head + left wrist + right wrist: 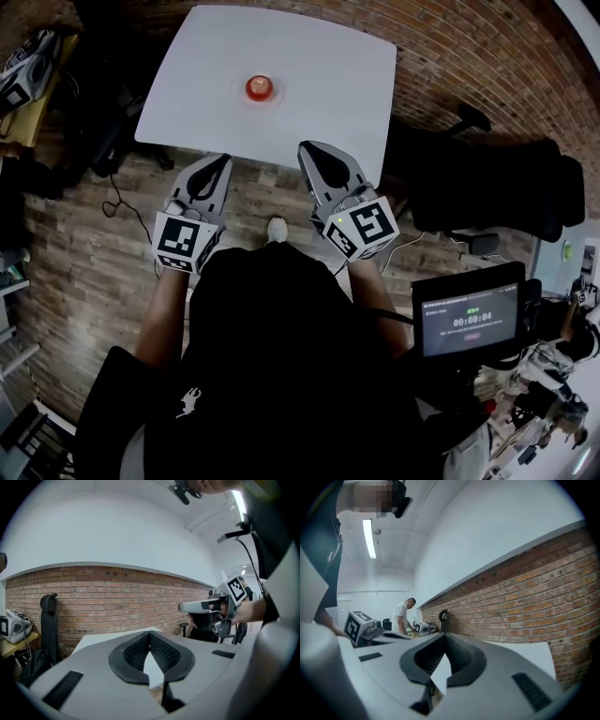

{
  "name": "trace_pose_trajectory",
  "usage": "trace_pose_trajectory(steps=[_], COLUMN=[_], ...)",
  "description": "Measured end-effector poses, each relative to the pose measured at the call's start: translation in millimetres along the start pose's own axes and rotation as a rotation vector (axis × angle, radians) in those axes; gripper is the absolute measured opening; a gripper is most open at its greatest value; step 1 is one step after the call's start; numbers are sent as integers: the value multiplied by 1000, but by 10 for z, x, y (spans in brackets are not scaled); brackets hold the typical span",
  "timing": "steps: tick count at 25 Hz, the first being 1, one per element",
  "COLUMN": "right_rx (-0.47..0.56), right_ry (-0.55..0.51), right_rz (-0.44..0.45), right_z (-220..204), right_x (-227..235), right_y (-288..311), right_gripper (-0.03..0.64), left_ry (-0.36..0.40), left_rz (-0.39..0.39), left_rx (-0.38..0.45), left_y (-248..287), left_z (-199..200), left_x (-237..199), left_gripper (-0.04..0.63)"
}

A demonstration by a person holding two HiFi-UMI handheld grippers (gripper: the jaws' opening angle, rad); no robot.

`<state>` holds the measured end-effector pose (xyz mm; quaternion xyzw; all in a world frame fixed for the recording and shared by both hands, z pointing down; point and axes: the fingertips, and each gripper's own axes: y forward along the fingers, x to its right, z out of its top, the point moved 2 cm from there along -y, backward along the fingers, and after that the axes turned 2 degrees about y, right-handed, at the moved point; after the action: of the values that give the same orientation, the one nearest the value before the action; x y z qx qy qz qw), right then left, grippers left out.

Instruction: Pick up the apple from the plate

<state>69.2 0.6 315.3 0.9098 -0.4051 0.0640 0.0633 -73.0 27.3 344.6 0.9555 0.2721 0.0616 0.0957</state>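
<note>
My left gripper point(150, 635) has its jaws together at the tips with nothing between them, and my right gripper point(444, 636) is closed and empty likewise. Both hang over the wooden floor point(94, 244), just short of the near edge of the white table point(319, 56), the right one a touch farther forward. The apple point(260, 87) sits on its small plate point(277, 95) towards the middle of the table, slightly left of centre. It is well apart from both tips, and neither gripper view shows it. I judge the reach has barely begun. To do it well I should choose one gripper and spread its jaws wide before arriving. I should come in low and level so the pads pass either side of the apple's widest part, then close gently without nudging the plate.
</note>
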Motion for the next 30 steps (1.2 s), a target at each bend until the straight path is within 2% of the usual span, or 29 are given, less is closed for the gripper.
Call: trace_pose_trajectory(steps=[8, 19, 26, 30], right_rx=[-18, -21, -24, -35], right_ry=[35, 43, 56, 63], right_rz=[1, 2, 16, 8], right_z=[-61, -98, -98, -140], right_x=[604, 609, 567, 690], right_y=[39, -5, 12, 39], right_gripper=[3, 4, 3, 3], left_ry=[-5, -26, -20, -23], left_rz=[-4, 7, -13, -29], left_rx=[-33, -62, -77, -85], left_y=[574, 555, 536, 709], left_z=[21, -55, -72, -62], left_x=[74, 122, 156, 162], left_gripper=[6, 6, 6, 6])
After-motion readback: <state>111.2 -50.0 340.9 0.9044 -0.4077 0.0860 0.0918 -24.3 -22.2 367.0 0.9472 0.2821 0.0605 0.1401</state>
